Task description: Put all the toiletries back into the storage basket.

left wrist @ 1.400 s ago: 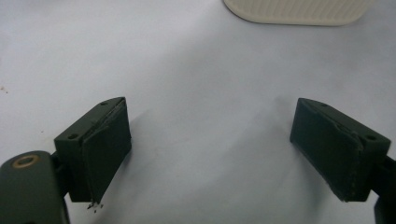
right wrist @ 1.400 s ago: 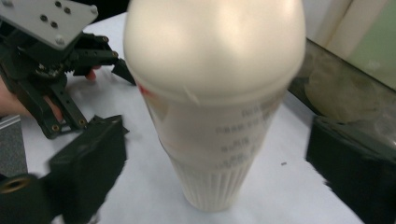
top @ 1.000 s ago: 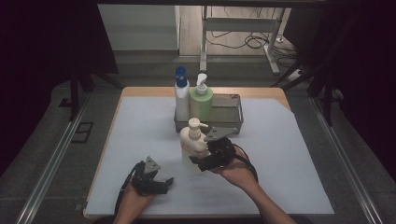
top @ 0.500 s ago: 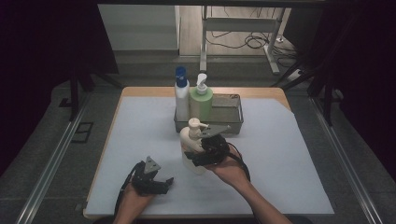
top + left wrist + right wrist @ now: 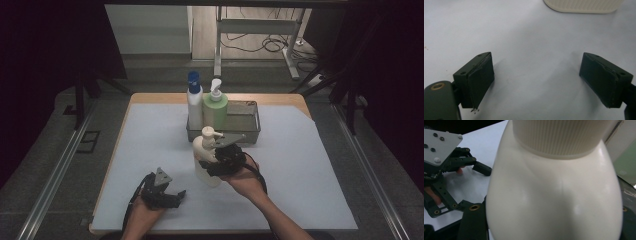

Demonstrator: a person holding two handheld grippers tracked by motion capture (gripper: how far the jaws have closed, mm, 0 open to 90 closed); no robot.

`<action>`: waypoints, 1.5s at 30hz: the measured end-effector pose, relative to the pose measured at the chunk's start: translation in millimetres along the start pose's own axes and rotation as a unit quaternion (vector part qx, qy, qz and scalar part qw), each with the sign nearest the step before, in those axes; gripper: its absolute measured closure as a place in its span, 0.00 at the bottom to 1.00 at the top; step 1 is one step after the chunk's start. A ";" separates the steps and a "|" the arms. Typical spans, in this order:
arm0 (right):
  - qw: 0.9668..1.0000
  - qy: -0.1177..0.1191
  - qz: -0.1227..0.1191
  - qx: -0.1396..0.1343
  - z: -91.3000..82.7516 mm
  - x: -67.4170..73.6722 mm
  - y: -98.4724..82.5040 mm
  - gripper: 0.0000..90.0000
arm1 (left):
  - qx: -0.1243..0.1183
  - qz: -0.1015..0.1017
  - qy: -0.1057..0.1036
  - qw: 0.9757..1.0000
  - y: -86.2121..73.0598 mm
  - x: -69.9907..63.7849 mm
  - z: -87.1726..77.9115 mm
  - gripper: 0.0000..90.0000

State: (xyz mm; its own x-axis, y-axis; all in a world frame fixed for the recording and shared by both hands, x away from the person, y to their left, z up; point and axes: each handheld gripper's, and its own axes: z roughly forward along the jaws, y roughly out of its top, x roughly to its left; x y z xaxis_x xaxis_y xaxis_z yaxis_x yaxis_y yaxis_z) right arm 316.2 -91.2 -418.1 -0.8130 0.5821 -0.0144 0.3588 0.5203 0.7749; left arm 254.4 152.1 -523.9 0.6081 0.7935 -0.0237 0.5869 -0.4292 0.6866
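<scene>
On the left, we are resting the left gripper [image 5: 162, 192] near the tabletop's [image 5: 320, 180] front edge, its jaws standing wide apart with nothing between them; in the left gripper view its pads [image 5: 480, 80] are hovering over bare white surface.

Toward the middle, we are working the right gripper [image 5: 220, 159] around the cream pump bottle [image 5: 206, 160], which is standing upright a little in front of the tabletop's centre. The jaws have just been closing with the bottle's body [image 5: 554, 195] between them, but we cannot tell whether the pads are pressing on it yet. To do this well, we are judging that the grip should sit low on the wide belly, below the ribbed collar [image 5: 564, 135], and square, since the smooth rounded wall could slip or tip.

Behind, near the back edge, the metal tray [image 5: 250, 131] is holding a blue-capped white bottle [image 5: 194, 102] and a green pump bottle [image 5: 215, 107]. Both are crowding the tray's left end, so any lift toward it is needing clearance; its right part is open.
</scene>
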 end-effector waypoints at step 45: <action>1.000 0.008 0.008 -0.004 -53.9 -25.9 20.5 0.41 | -0.003 -0.002 -0.001 1.000 0.0 -0.1 0.4 0.14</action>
State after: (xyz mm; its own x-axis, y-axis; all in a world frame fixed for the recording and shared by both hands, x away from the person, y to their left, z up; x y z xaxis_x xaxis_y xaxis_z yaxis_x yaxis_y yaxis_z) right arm 319.9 -129.3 -367.8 -0.8148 0.5797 0.0088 0.3688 0.5065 0.7794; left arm 254.6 151.8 -524.2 0.6063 0.7947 -0.0282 0.5866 -0.4231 0.6906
